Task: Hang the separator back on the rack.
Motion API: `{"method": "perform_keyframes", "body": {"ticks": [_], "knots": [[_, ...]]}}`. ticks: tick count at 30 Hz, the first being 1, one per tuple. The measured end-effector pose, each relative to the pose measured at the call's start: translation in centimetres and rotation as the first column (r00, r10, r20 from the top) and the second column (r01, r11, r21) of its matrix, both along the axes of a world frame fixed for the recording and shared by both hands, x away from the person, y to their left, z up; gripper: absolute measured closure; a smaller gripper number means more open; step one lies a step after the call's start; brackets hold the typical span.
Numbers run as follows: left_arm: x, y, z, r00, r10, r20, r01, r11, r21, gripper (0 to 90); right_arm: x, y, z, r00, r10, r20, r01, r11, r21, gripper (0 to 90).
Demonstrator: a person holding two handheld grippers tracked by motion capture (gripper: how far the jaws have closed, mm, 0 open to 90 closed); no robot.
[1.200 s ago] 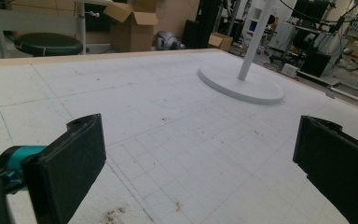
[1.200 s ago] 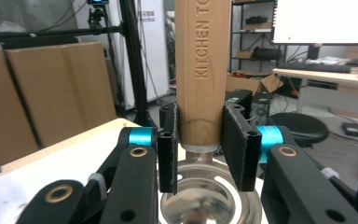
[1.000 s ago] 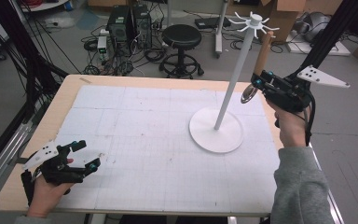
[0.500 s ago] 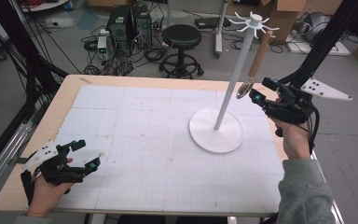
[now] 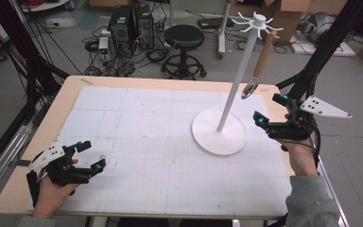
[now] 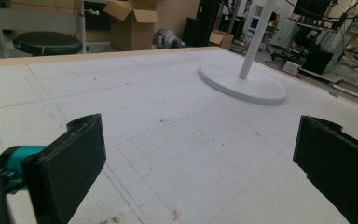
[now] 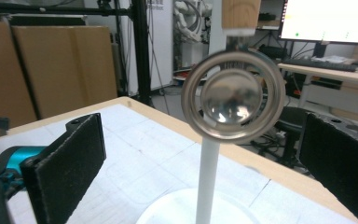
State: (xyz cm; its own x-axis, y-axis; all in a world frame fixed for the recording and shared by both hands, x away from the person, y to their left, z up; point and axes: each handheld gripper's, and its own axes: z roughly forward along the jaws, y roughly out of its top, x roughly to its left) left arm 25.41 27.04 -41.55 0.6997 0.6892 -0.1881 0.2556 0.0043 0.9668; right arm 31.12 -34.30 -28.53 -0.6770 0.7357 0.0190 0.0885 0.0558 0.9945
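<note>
The right hand-held gripper (image 5: pixel 270 109) stands wide open and empty, hovering over the bench's right edge at about three o'clock from the white stand's base (image 5: pixel 218 131), its jaws pointed toward the utensil (image 5: pixel 261 61) that hangs from the stand's top hooks (image 5: pixel 257 22). In the right gripper view that utensil's round metal head (image 7: pixel 233 96) dangles between the two black pads (image 7: pixel 70 158), apart from both and farther off, under a wooden handle (image 7: pixel 240 15). The likeliest trouble, as I judge it, is a nudge: the piece hangs freely, so a jaw brushing the ring would set it swinging or lift it off its hook, and a push against the thin white pole (image 5: pixel 236 80) could rock the stand. The hanging head sits close beside the pole, leaving little room on that side; the open room lies toward three o'clock, off the bench. The right forearm also rides near the bench (image 5: pixel 137 82) edge, so a low retreat could catch it. The left hand-held gripper (image 5: pixel 90 155) is likewise spread wide with nothing in it, resting at roughly eight o'clock near the front left corner, well apart from the stand, with a broad bare stretch of gridded mat (image 6: pixel 158 135) ahead of it. Beyond twelve o'clock a stool (image 5: pixel 184 38) and cables stand on the floor, away from the bench.
</note>
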Motion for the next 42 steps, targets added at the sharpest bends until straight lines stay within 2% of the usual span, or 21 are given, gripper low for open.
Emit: {"method": "perform_keyframes", "body": {"ticks": [3, 10, 19, 28, 32, 40, 42], "knots": [[0.3, -0.3, 0.1, 0.9999, -0.008, 0.007, 0.008, 0.9999, -0.007, 2.9, -0.3, -0.4, -0.6, 1.0, 0.0, -0.006, 0.0, 1.0, -0.004, 0.3], [0.2, -1.3, 0.4, 0.9986, -0.035, 0.04, 0.035, 0.9993, 0.01, 2.9, -0.9, -0.6, -2.0, 0.9997, 0.009, -0.022, -0.01, 1.0, -0.025, 0.3], [0.3, -1.3, 0.4, 0.9985, -0.037, 0.04, 0.037, 0.9992, 0.012, 2.9, -1.0, 0.0, -5.0, 0.996, 0.042, -0.079, -0.046, 0.998, -0.045, 0.3], [0.2, -1.3, 0.4, 0.9985, -0.038, 0.039, 0.038, 0.9993, 0.008, 2.9, -1.0, 0.9, -6.5, 0.9937, 0.064, -0.092, -0.071, 0.994, -0.077, 0.3], [0.0, -1.2, 0.4, 0.9986, -0.035, 0.04, 0.035, 0.9993, 0.008, 2.9, -0.9, 1.3, -7.2, 0.9919, 0.072, -0.105, -0.079, 0.994, -0.07, 0.3], [-0.2, -0.5, 0.4, 0.9992, -0.016, 0.038, 0.016, 0.9999, 0.004, 2.9, -0.9, 1.5, -8.3, 0.9922, 0.079, -0.097, -0.083, 0.995, -0.049, 0.3], [-0.2, -0.4, 0.4, 0.9992, -0.013, 0.039, 0.013, 0.9999, 0.003, 2.9, -1.0, 1.4, -8.7, 0.9921, 0.072, -0.103, -0.075, 0.997, -0.024, 0.3]]}}
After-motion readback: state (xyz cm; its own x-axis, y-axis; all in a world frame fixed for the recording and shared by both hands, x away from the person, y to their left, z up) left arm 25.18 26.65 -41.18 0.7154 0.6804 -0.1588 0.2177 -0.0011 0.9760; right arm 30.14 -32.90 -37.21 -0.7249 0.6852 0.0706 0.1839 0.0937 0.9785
